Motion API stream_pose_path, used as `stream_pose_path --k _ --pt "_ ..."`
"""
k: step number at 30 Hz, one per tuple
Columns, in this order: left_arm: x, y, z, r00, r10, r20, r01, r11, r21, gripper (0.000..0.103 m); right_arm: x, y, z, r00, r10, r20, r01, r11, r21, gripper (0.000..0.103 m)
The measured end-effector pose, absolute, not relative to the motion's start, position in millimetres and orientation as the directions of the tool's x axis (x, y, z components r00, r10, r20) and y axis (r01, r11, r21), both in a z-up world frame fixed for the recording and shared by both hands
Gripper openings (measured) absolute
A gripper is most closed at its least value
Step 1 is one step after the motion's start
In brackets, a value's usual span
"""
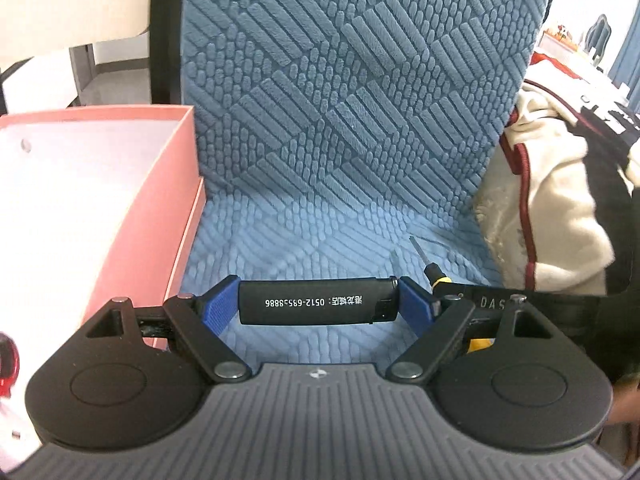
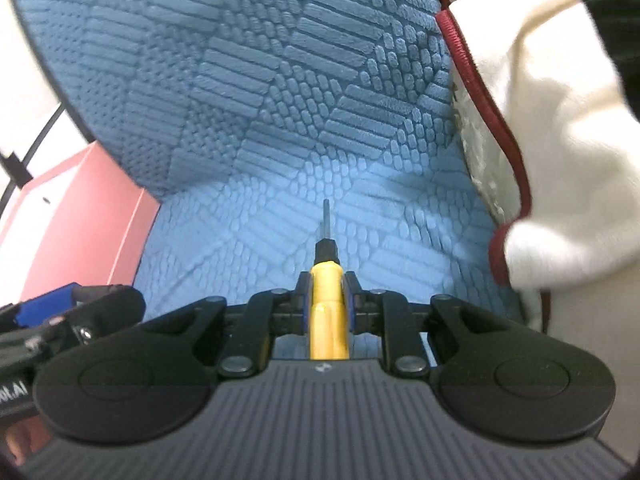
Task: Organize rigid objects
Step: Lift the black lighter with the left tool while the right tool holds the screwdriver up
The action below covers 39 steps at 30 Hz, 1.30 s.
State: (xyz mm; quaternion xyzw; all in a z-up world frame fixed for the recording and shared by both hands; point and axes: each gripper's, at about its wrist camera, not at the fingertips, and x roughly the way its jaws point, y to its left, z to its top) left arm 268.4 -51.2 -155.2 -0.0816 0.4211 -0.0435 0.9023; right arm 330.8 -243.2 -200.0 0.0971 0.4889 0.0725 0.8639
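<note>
Left wrist view cuts off much at its edges: the pink box (image 1: 176,208) runs out of frame on the left, a red rounded thing (image 1: 8,364) at the near left edge is too clipped to name, and the far right room is small and blurred. The right gripper (image 1: 488,308), just beside on the right, shows only as a dark body lettered "DAS", the rest of the word hidden, with part of the screwdriver (image 1: 434,272) poking out past it. The left gripper (image 1: 318,300) has its blue pads (image 1: 218,304) pressed on the two ends of a black lighter (image 1: 316,300), held crosswise above the blue quilted seat cover (image 1: 320,120); its white print, upside down here, reads "0512-68553886" next to several small characters too fine to read. From the right wrist view, the right gripper (image 2: 327,300) pinches the screwdriver's yellow handle (image 2: 327,320) between nearly closed jaws, the steel tip pointing away and down toward the seat; the handle's near end is hidden under the gripper body. A cream garment (image 2: 540,140) with dark red piping lies at the right, partly blurred. The left gripper (image 2: 44,312) is seen only in part at the near left.
</note>
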Motion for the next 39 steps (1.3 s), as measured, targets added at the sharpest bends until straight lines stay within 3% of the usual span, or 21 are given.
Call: stream_pose_path --k 13,39 --pt "212 -35 -134 0.635 -0.187 -0.750 0.023 0.975 -0.223 0.086 255 -232 -185 0.518 0.265 -0.813 -0.031 0.956 0.292 0.020" --pt "187 -6 -72 0.636 -0.207 -0.743 0.031 0.969 -0.244 0.086 226 -218 -117 0.559 0.269 -0.784 -0.036 0.953 0.301 0.020"
